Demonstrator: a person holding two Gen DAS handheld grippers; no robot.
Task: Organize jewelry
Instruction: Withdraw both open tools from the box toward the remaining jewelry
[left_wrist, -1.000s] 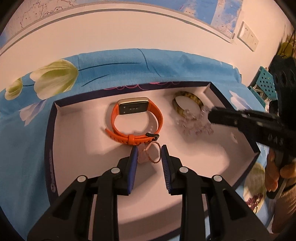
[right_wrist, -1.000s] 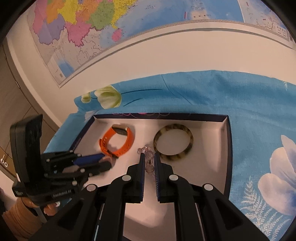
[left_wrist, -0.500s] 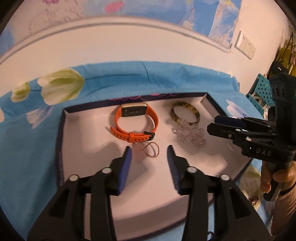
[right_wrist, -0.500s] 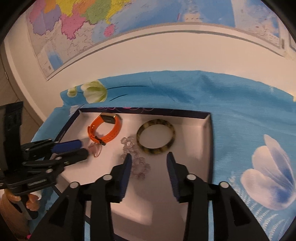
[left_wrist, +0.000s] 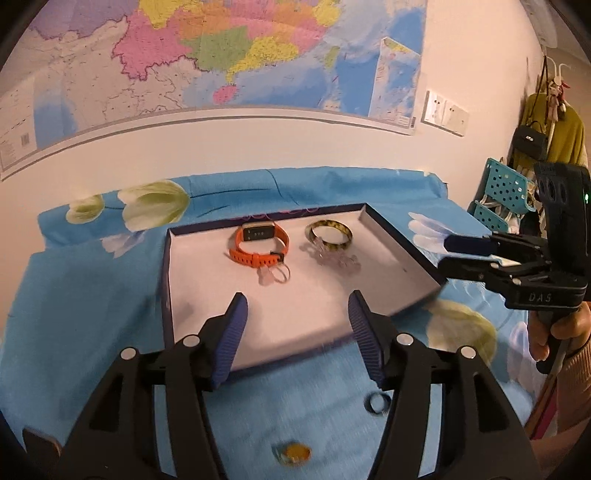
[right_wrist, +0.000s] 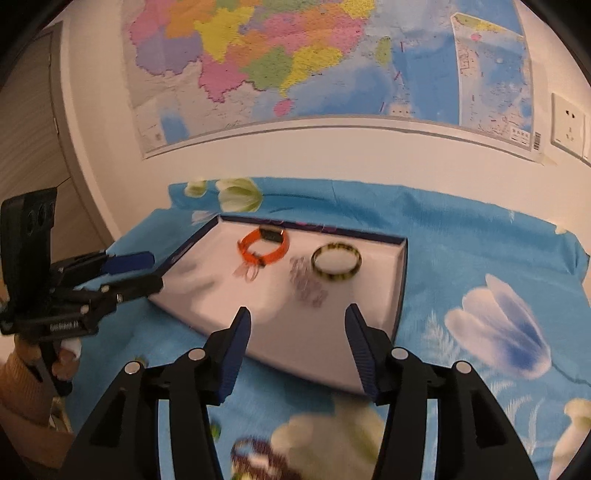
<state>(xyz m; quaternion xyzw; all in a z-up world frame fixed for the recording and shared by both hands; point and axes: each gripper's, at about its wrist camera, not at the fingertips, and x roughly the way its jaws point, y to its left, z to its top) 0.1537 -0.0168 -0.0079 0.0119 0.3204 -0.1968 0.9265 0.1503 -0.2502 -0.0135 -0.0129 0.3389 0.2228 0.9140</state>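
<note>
A shallow white tray with a dark rim lies on the blue flowered cloth. In it lie an orange watch band, a small pink bracelet, a clear bead bracelet and a tortoiseshell bangle. My left gripper is open and empty, held above the tray's near edge. My right gripper is open and empty, also back from the tray; it shows at the right of the left wrist view. A dark ring and a yellow-stone ring lie on the cloth near me.
A wall with a map stands behind the table. A teal basket and hanging bags are at the far right. A dark beaded piece lies on the cloth below the right gripper, blurred.
Both grippers have let go of their bracelets, opened wide and pulled back and up from the tray. The pink and clear bracelets now lie in the tray.
</note>
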